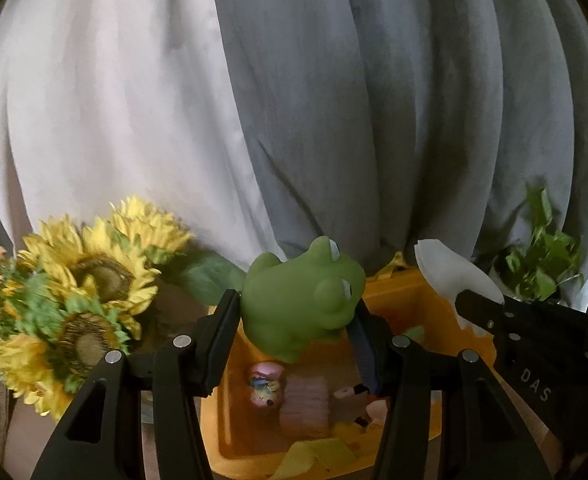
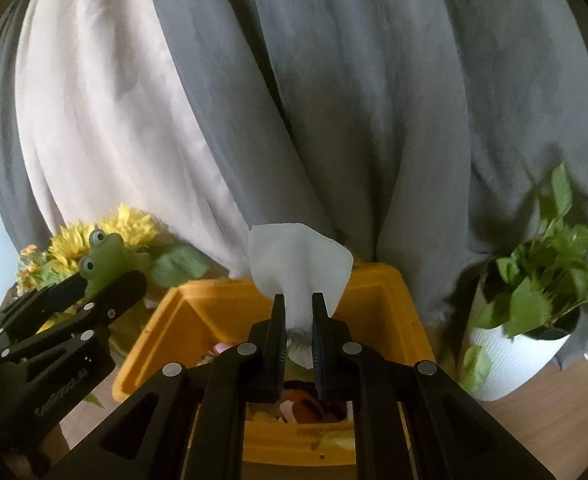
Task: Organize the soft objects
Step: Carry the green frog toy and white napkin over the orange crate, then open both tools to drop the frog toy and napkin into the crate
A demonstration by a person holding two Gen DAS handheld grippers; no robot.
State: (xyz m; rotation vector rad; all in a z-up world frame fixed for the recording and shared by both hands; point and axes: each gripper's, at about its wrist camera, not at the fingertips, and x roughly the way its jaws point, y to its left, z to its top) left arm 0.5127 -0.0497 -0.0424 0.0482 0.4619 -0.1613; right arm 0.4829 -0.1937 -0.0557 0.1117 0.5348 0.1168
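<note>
My left gripper (image 1: 297, 312) is shut on a green rubber frog (image 1: 301, 296) and holds it above the near left part of a yellow bin (image 1: 405, 292). The frog also shows in the right wrist view (image 2: 106, 258). My right gripper (image 2: 298, 312) is shut on a white tissue (image 2: 299, 264) and holds it above the yellow bin (image 2: 377, 280). The tissue shows in the left wrist view (image 1: 453, 276) too. Inside the bin lie several small soft toys (image 1: 266, 388), partly hidden by my fingers.
A bunch of sunflowers (image 1: 90, 280) stands left of the bin. A potted green plant in a white pot (image 2: 533, 320) stands at its right on a wooden surface. Grey and white curtains (image 2: 333, 100) hang close behind.
</note>
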